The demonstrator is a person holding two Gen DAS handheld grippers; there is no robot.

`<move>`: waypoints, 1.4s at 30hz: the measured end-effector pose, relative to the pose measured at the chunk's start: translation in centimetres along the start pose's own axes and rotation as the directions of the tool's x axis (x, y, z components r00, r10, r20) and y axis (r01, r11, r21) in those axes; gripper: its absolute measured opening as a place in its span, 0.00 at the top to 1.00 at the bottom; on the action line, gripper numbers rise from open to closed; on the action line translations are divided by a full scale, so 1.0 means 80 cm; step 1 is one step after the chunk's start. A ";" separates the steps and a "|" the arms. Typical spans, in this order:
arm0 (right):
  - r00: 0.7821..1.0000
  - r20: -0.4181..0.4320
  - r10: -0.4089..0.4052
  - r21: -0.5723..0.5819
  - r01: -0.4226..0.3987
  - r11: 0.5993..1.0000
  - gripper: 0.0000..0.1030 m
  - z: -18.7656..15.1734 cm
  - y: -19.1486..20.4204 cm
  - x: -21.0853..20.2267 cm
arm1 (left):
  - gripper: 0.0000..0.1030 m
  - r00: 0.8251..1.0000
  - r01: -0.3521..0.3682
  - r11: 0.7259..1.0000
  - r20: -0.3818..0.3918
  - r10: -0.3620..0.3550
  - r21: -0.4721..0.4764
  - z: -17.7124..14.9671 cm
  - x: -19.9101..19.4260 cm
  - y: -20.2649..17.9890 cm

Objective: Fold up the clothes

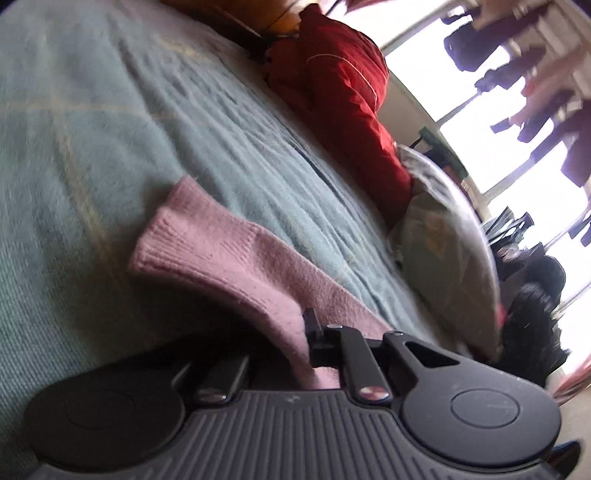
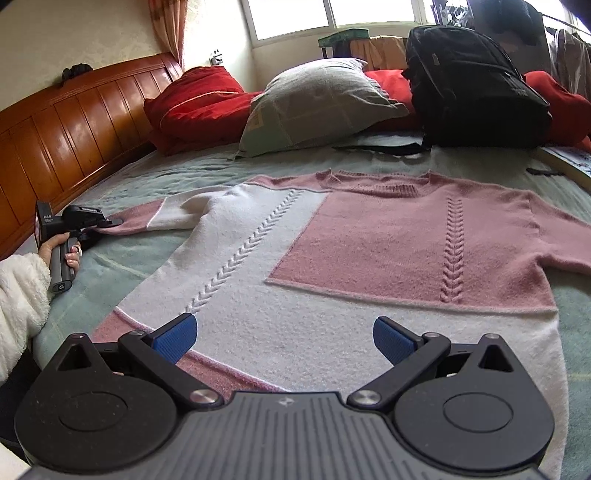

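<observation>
Your sweater (image 2: 369,251), pink and white, lies flat on the blanket (image 2: 155,170), a teal one covering the bed. Your left gripper (image 1: 314,347) is clamped on the sweater's pink sleeve (image 1: 221,254) at its cuff end, on the headboard side. Your right gripper (image 2: 284,338) hovers over the hem with its blue pads (image 2: 177,336) apart, holding nothing. Beyond the collar sit a grey pillow (image 2: 317,103), red pillows (image 2: 199,107) and a black backpack (image 2: 476,77). The wooden headboard (image 2: 70,122) runs past the sleeve; bright windows (image 2: 332,11) are behind the pillows.
</observation>
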State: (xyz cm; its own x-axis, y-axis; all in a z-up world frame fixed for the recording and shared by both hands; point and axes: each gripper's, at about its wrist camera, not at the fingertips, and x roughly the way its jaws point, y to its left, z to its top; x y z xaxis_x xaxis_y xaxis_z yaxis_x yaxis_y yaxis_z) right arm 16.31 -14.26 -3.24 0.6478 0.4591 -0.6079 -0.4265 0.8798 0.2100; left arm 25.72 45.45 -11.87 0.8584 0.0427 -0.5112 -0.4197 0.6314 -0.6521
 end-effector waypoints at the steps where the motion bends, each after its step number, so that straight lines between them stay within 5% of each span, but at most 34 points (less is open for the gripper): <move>1: 1.000 -0.001 0.000 -0.008 0.000 1.000 0.00 0.000 0.001 -0.001 | 0.93 1.000 -0.016 1.000 0.001 0.016 0.025 0.003 0.001 -0.007; 19: 0.998 -0.017 -0.059 -0.033 0.058 0.998 0.00 0.000 -0.001 0.006 | 0.91 0.989 -0.146 0.970 0.060 0.137 0.196 0.076 0.013 -0.043; 24: 0.998 -0.018 -0.060 -0.042 0.059 0.997 0.00 0.000 0.001 0.006 | 0.84 0.970 -0.243 0.953 0.071 0.234 0.181 0.087 0.012 -0.031; 29: 0.999 -0.014 -0.051 -0.046 0.050 0.998 0.00 0.000 0.001 0.001 | 0.68 0.917 -0.396 0.900 0.126 0.378 0.182 0.095 -0.014 -0.030; 35: 1.000 -0.004 -0.031 -0.046 0.031 0.998 0.00 -0.003 0.005 -0.007 | 0.46 0.952 -0.305 0.926 0.109 0.287 0.223 0.090 -0.057 -0.057; 42: 0.999 0.025 -0.026 -0.050 0.027 0.998 0.00 -0.007 0.005 -0.027 | 0.27 0.984 -0.133 0.899 -0.055 0.171 0.418 0.042 -0.041 -0.155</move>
State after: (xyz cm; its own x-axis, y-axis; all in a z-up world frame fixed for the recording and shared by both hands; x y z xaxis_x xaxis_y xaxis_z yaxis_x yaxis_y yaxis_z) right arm 14.37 -14.97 -2.24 0.6746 0.4389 -0.5936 -0.4398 0.8847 0.1544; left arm 29.10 40.08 -0.17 0.7565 0.1077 -0.6451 -0.3683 0.8852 -0.2842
